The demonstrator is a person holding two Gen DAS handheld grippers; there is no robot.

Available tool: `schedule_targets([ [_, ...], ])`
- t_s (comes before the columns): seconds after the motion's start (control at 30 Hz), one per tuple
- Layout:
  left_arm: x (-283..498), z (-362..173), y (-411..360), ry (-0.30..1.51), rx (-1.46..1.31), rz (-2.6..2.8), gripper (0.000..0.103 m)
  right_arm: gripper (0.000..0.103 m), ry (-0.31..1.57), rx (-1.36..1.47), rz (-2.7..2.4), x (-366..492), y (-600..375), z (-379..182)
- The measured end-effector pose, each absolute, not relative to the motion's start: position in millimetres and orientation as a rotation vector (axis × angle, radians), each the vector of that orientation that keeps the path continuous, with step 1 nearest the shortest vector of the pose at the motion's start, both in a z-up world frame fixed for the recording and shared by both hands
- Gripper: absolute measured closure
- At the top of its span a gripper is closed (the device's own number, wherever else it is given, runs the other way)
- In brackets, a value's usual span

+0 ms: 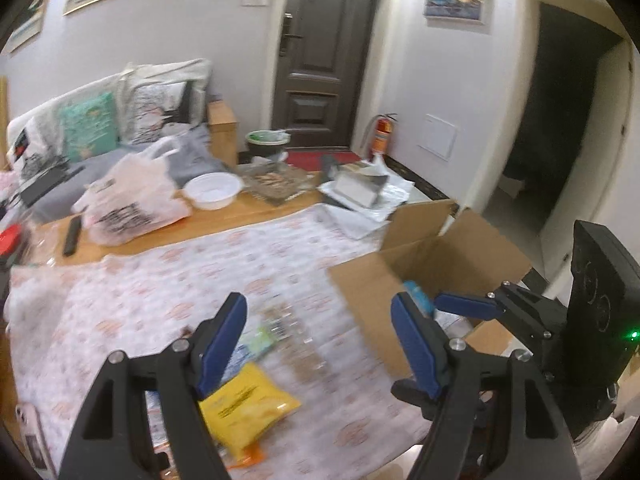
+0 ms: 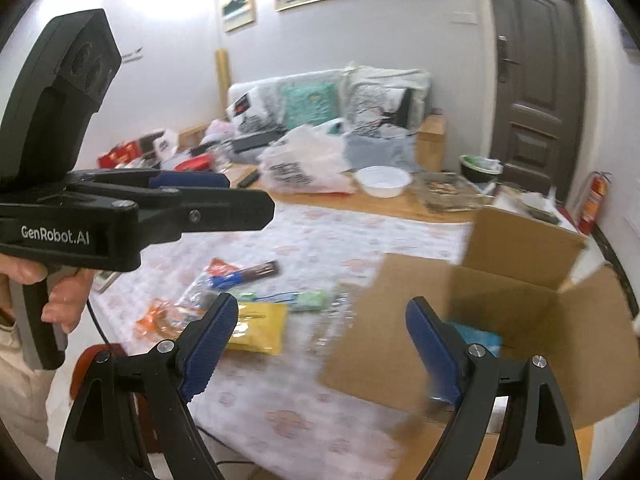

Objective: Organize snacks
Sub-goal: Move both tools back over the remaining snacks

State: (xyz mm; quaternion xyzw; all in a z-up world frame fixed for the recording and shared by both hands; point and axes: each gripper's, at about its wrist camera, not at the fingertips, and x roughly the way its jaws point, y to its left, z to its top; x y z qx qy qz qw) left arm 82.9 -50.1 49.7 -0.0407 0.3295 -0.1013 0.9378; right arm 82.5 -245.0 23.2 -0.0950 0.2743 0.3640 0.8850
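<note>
Wooden surface (image 2: 384, 206), one, patterned cloth (image 1: 224, 264) over near part. One cardboard box (image 2: 516, 304), flaps open, at right end of cloth; teal packet (image 2: 480, 338) inside. One white plastic bag (image 2: 304, 168) with black print, unreadable. One white bowl (image 2: 382, 181) just beside bag. Loose snacks left of box: one yellow packet (image 2: 260, 328), one orange (image 2: 158, 320), one green (image 2: 312, 300), one dark bar (image 2: 262, 270); others blurred. Two grippers: left gripper (image 1: 318, 332) marked "GenRobot.AI", fingers apart, empty; right gripper (image 2: 322, 328) fingers apart, empty.
</note>
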Motion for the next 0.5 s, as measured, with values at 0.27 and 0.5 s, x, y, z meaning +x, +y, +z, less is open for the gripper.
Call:
schedule_targets([
  [0.27,56,8,28,0.698,-0.143,-0.116,0.029,0.019,0.64,-0.265,0.851,64,-175,-2],
  [0.5,51,-44,76,0.758,-0.207,-0.098,0.029,0.019,0.789,-0.252,0.877,66,-139,-50],
])
